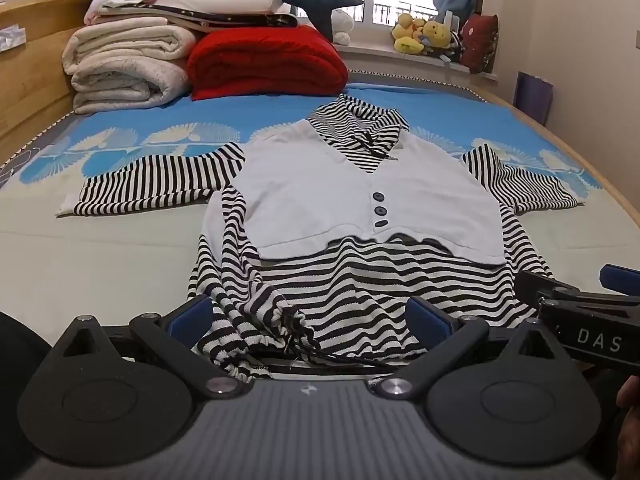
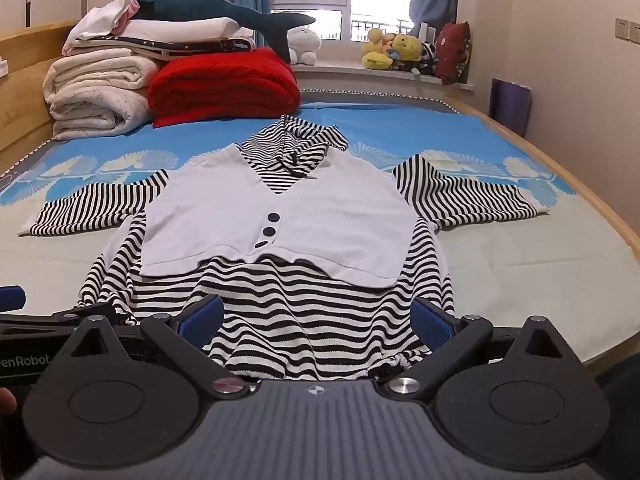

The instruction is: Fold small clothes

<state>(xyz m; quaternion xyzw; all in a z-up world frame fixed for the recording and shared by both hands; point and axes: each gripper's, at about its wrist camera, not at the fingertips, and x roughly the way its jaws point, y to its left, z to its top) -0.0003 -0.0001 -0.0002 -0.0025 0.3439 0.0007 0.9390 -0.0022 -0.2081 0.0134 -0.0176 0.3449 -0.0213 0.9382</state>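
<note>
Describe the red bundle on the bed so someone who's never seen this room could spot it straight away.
Start at the bed and look to its far end, below the window. The red quilt lies folded there on the blue sheet, just beyond the striped top spread out flat. It leans against a stack of cream blankets, and it is the only bright red thing in the pile.

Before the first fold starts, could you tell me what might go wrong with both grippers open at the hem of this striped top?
1. The left gripper straddles the bunched hem drawstring; closing there may pinch the cord and drag a lump instead of a flat edge.
2. The white vest panel lies loose over the striped top, so lifting the hem could slide it askew.
3. The right gripper sits close beside the left; they might collide.
</note>
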